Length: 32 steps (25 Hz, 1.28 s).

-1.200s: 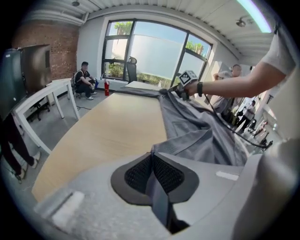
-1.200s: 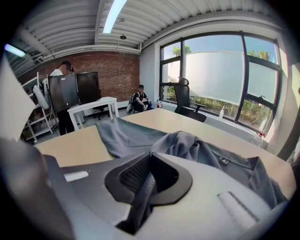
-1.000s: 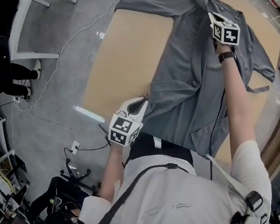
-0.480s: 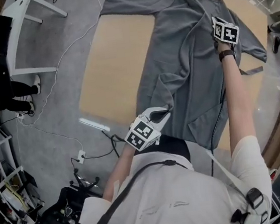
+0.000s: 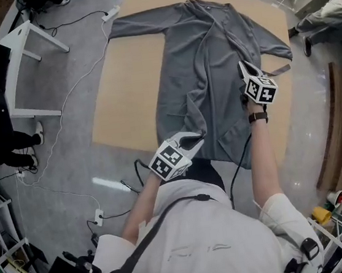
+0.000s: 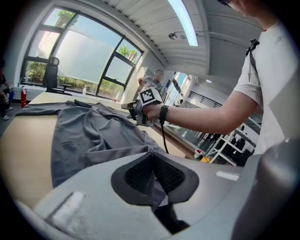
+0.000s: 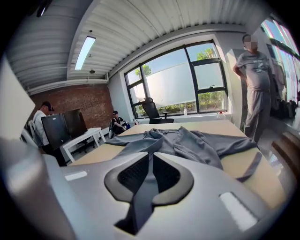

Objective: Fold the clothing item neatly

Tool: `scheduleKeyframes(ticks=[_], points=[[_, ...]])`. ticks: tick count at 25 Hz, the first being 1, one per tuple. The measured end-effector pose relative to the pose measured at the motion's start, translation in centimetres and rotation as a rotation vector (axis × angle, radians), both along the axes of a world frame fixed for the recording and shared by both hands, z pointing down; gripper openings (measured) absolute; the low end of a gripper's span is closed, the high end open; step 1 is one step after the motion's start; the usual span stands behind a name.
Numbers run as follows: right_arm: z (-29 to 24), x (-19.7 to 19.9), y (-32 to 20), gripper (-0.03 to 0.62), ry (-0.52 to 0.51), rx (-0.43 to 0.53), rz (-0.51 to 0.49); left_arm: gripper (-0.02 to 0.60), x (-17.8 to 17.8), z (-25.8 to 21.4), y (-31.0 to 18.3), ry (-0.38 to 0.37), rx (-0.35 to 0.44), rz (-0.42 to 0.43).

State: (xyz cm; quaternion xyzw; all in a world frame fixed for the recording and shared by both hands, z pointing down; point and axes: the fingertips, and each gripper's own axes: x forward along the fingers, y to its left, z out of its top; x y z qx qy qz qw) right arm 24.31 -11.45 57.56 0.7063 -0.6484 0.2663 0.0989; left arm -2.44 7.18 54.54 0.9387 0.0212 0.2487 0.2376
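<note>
One grey garment (image 5: 211, 60) pinched by left claw (image 6: 151, 163), right claw (image 7: 149, 169).

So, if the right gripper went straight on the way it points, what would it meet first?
The grey garment: the right gripper is shut on a fold of it, and its bunched body lies just ahead on the table, though depth is unclear.

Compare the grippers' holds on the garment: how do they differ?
The left gripper pinches the garment at its near hem; the right gripper pinches it farther up, near a sleeve. The left gripper sits by the person's body; the right gripper is stretched out ahead. Both are shut on fabric.
</note>
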Motion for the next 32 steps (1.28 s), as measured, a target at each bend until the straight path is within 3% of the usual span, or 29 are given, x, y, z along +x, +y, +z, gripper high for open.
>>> scheduleKeyframes(ticks=[6,8,10,12,15,17,21,32], points=[[-4.5,-2.2,11.6,0.032,-0.067,0.090,0.091,0.015,1.3,-0.3,8.0,-0.003,0.032,0.195],[-5.2,-3.1,14.8,0.032,-0.098,0.114,0.100,0.015,1.4,1.0,11.5,-0.036,0.022,0.269],[-5.6,-4.2,16.9,0.034,-0.144,0.143,0.096,0.015,1.6,3.2,13.5,-0.097,0.039,0.284],[-5.5,-5.4,18.6,0.034,-0.199,0.163,0.080,0.015,2.1,6.2,14.2,-0.173,0.058,0.235],[-4.8,-7.8,21.5,0.038,-0.263,0.148,0.011,0.031,2.8,10.4,14.2,-0.260,0.012,0.066],[-4.7,-9.0,23.4,0.046,-0.267,0.134,-0.045,0.126,3.3,11.7,14.2,-0.279,-0.046,-0.052],[-5.0,-9.2,27.1,0.049,-0.280,0.139,-0.084,0.141,4.0,10.5,14.6,-0.257,-0.056,-0.209],[-6.9,-5.3,32.3,0.049,-0.241,0.203,-0.028,0.140,8.7,3.1,14.8,-0.133,0.090,-0.223]])
